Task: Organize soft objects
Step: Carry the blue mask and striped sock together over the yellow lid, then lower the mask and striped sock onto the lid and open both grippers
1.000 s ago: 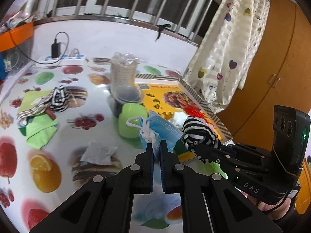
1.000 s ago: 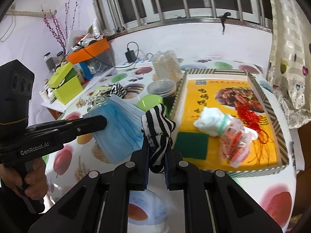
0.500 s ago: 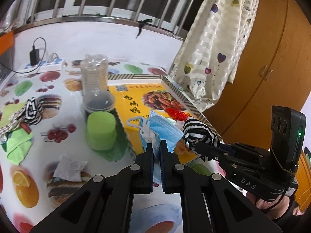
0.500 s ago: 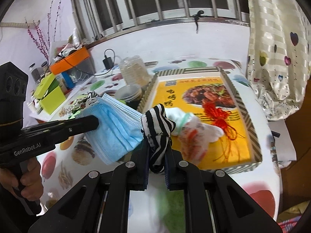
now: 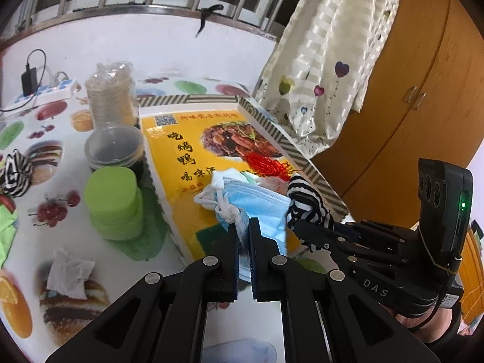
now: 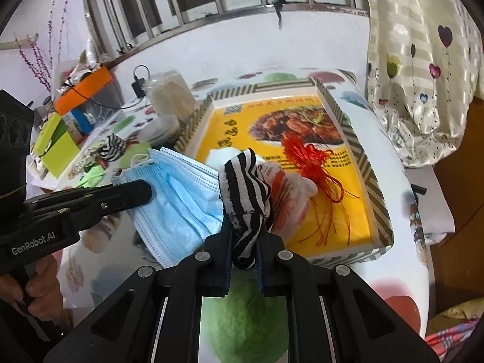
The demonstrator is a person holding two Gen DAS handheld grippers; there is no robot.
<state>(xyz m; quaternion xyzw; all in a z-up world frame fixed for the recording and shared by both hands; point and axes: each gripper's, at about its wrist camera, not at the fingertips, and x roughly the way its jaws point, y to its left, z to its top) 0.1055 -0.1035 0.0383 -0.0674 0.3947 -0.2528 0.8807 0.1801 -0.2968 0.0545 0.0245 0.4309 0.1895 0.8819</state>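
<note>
Your left gripper point(image 5: 242, 227) is clamped on the blue face mask point(image 5: 260, 208), held in the air over the near end of the yellow tray point(image 6: 372, 178). Your right gripper point(image 6: 244, 236) is pinched tight on the striped sock point(image 6: 245, 190), just beside the mask (the two nearly touch). Already in the tray: red tassel point(image 6: 311, 163) & white cloth point(image 6: 220, 155). A 2nd striped sock point(image 5: 13, 172) lies on the table point(image 5: 42, 227), well apart, far left
</note>
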